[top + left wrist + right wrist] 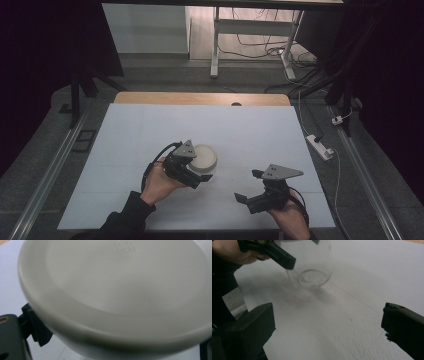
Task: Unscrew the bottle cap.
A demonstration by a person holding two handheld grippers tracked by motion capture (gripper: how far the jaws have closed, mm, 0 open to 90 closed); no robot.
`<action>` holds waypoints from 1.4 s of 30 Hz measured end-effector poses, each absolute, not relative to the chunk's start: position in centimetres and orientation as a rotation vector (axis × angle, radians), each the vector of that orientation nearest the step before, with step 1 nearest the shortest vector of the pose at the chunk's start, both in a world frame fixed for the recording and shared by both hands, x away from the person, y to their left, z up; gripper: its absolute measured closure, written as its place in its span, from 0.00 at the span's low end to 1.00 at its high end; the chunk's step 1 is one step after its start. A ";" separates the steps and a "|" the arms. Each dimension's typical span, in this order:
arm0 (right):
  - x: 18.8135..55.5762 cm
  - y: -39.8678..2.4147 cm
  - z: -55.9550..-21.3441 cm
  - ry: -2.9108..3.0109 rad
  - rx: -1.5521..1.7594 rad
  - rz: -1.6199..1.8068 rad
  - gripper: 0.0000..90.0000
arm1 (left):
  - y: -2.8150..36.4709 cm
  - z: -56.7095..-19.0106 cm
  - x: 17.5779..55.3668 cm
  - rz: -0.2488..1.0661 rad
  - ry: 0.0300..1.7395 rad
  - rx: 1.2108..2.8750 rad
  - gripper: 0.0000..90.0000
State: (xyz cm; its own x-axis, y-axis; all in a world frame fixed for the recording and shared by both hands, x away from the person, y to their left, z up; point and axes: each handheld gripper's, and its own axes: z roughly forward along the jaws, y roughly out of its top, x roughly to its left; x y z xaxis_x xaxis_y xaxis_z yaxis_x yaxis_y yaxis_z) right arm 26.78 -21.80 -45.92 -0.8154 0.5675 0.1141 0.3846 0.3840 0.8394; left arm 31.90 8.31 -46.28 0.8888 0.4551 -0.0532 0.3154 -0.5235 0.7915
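**Left gripper at a lidded glass jar, right gripper waiting**

On the desk [150, 125], covered with a white sheet, a clear glass jar [312, 267] with a white lid [204, 156] stands slightly left of centre, near the person's side. The left gripper [197, 176] has its jaws on either side of the jar just under the lid; in the left gripper view the lid's rim looms between them. They appear to pinch the jar, though the contact itself is hidden, so I cannot tell whether they truly clamp it. The right gripper [250, 187] hovers well apart to the right, jaws spread wide with nothing between them, and looks across at the jar.

Risks, as I judge them: smooth, round glass gives the jaws little purchase, so a light squeeze could let the jar slide or twist out if it is lifted. If the right gripper comes in to turn the lid while the left holds loosely, the whole jar may spin or tip on the sheet.
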 end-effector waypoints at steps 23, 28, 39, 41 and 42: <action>29.6 -16.7 -43.4 2.478 0.732 1.472 0.00 | 8.1 -46.1 31.6 0.169 0.452 2.192 0.08; 30.0 -15.9 -43.0 2.477 0.715 1.493 0.00 | 8.0 -46.2 31.5 0.157 0.445 2.191 0.08; 30.8 -12.9 -42.3 2.516 0.605 1.524 0.00 | 8.1 -46.0 31.4 0.129 0.407 2.190 0.08; 31.0 -12.5 -42.4 2.523 0.582 1.526 0.00 | 8.0 -45.9 31.3 0.126 0.395 2.194 0.08; 31.0 -12.3 -42.4 2.527 0.578 1.523 0.00 | 8.0 -45.9 31.3 0.124 0.390 2.195 0.08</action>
State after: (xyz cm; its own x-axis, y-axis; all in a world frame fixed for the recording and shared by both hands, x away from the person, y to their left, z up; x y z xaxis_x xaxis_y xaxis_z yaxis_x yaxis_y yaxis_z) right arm 31.04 -12.26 -42.41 -0.9173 0.3899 0.0807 0.2534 0.4153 0.8737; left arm 31.31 8.00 -45.91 0.9457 0.3212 -0.0496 0.2336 -0.5655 0.7909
